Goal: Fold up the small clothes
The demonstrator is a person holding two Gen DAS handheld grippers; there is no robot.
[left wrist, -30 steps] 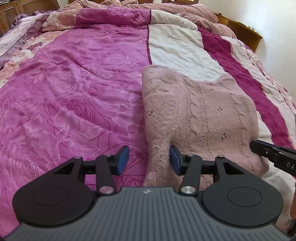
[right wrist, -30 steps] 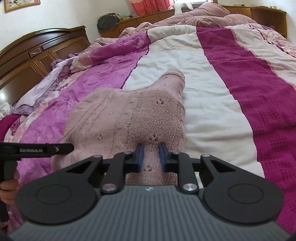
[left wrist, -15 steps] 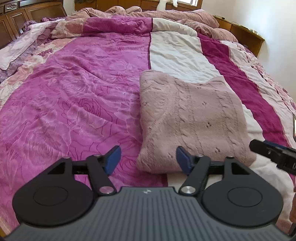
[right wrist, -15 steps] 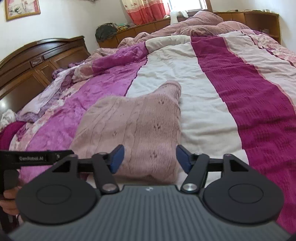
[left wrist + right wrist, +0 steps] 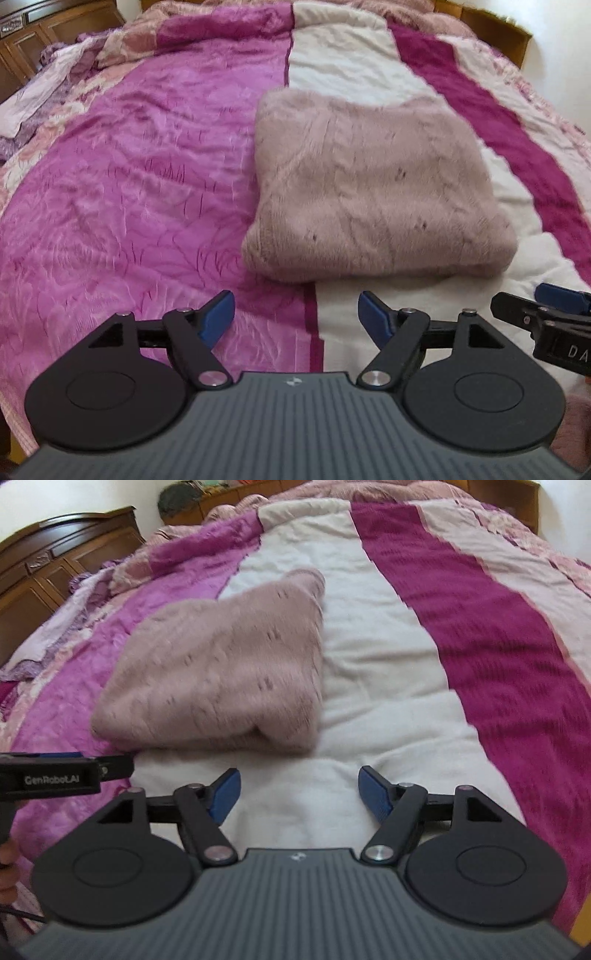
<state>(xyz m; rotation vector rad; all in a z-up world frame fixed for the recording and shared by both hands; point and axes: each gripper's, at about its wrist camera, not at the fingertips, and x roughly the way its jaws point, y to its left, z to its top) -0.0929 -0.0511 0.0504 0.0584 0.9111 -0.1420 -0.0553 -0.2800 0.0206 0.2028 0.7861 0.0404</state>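
The bed (image 5: 147,184) is carrying a folded, dusty-pink knit sweater (image 5: 369,184), lying across its magenta and cream stripes. Both the left gripper (image 5: 296,314) and right gripper (image 5: 299,792) are gaping wide, holding nothing; "GenRobot.AI" is showing on the left one.

Folded sweater (image 5: 373,184) lies on the bed (image 5: 147,166) — ahead of both tools.
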